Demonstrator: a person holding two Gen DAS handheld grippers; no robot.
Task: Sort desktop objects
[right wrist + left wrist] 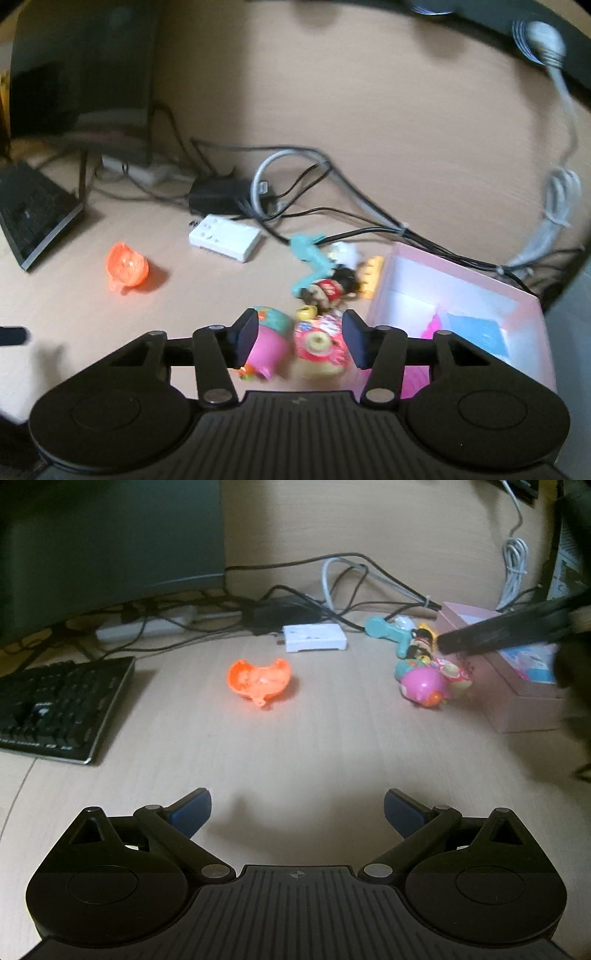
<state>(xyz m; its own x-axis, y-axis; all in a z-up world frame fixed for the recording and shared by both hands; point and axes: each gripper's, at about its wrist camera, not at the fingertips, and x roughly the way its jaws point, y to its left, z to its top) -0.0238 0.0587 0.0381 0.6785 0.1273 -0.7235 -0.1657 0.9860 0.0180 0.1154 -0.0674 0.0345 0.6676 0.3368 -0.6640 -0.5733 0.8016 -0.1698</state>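
An orange plastic shell (259,680) lies open side up mid-desk; it also shows in the right wrist view (127,268). A heap of small toys sits by a pink box (524,686): a pink toy (424,685), a doll (421,646), a teal piece (388,629). My left gripper (297,812) is open and empty, low over bare desk short of the shell. My right gripper (300,341) is open above the heap, its jaws either side of a pink toy (267,345) and a red-yellow toy (321,345). The pink box (461,295) is open.
A black keyboard (59,705) lies at left under a dark monitor (107,539). A white adapter (314,637), a black power brick (218,195) and tangled cables (354,590) run along the back. A white coiled cable (513,568) hangs at right.
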